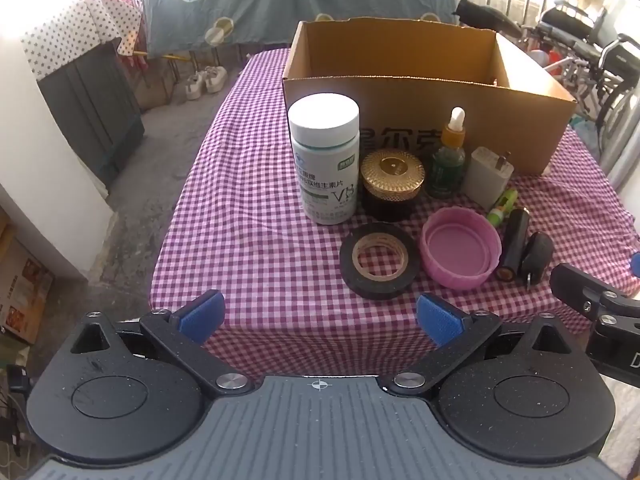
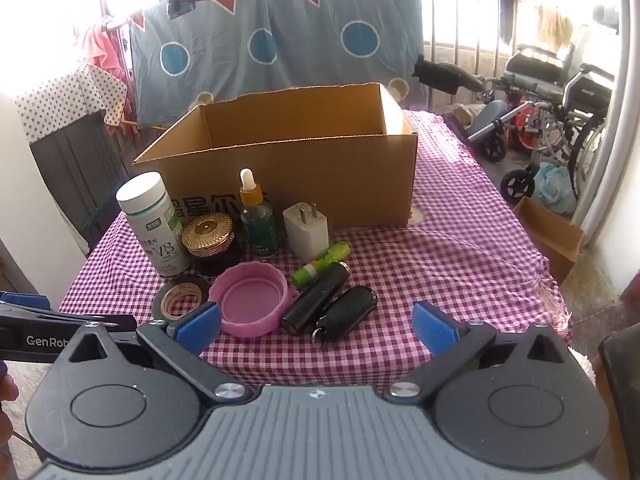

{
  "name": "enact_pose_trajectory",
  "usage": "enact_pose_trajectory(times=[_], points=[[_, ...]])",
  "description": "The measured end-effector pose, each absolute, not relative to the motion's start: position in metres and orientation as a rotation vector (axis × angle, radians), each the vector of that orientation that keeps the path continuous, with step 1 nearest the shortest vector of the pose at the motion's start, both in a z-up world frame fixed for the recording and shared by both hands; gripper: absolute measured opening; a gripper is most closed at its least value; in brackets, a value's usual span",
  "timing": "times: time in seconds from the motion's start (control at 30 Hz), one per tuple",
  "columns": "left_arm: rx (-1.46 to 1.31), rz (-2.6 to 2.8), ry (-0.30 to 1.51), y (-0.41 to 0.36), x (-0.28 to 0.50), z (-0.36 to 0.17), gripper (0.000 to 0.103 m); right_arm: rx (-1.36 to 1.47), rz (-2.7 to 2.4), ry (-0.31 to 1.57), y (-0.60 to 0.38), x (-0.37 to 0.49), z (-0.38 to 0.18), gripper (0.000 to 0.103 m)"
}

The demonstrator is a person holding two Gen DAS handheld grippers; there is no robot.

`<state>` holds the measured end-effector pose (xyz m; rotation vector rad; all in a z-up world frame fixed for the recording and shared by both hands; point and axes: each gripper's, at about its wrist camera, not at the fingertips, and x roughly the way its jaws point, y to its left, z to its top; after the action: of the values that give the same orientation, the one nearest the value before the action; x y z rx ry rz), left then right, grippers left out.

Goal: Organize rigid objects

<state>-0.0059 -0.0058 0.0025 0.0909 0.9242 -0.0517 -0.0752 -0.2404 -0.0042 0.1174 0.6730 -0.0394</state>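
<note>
With both the left gripper [image 1: 318, 316] and right gripper [image 2: 316, 326] spread wide and empty at the near edge, the crowded items before the cardboard box [image 2: 296, 184] risked toppling the upright vitamin bottle [image 1: 325, 160] if brushed.

Both wrist views look forward and down over the near edge of the bench toward the cardboard box [image 1: 432, 120]. The left view stands left of the box [image 2: 304, 184], the right view more to its right. Both share the box.
</note>
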Motion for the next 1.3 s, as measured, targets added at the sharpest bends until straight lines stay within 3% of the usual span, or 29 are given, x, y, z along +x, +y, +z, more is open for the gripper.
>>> enact_pose_trajectory(times=[1.3], points=[[0.107,-0.044,0.926,-0.0041,-0.0065,0.0027,0.103,0.107,-0.034,0.677,-0.2348,-0.0736,-0.0049,0.103]])
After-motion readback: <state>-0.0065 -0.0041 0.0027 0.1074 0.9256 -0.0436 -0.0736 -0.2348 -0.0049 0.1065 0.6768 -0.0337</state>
